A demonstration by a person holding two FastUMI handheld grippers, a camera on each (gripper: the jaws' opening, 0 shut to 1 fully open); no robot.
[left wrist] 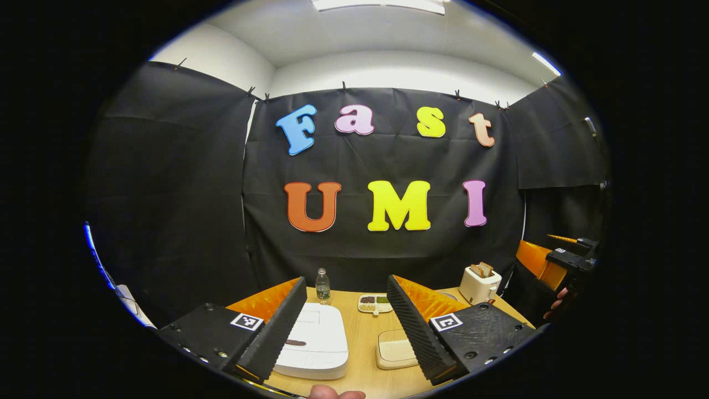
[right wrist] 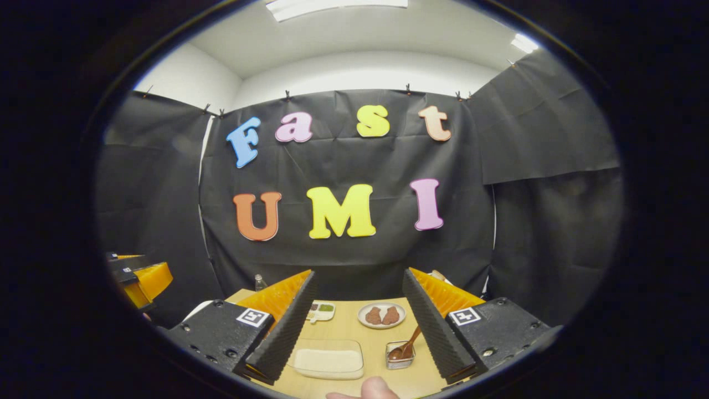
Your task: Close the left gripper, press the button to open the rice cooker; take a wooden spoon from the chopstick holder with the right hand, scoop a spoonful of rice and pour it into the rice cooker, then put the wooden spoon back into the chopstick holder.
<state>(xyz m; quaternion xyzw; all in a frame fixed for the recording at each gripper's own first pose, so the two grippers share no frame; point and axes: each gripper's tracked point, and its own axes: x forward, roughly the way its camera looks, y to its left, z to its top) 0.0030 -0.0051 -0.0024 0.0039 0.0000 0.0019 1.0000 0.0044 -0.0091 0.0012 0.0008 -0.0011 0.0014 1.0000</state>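
Both grippers are hovering with jaws apart: left gripper (left wrist: 346, 332) over the closed rice cooker (left wrist: 313, 342). Right gripper (right wrist: 359, 330) is facing the wooden spoon (right wrist: 406, 346) in its holder (right wrist: 399, 355).

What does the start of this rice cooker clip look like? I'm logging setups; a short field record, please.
rice cooker: white, lid shut, on table
left gripper: fingers open, above cooker
right gripper: fingers open, holding nothing
wooden spoon: leaning in chopstick holder
rice container: clear, rice inside
also on table: bottle, toaster
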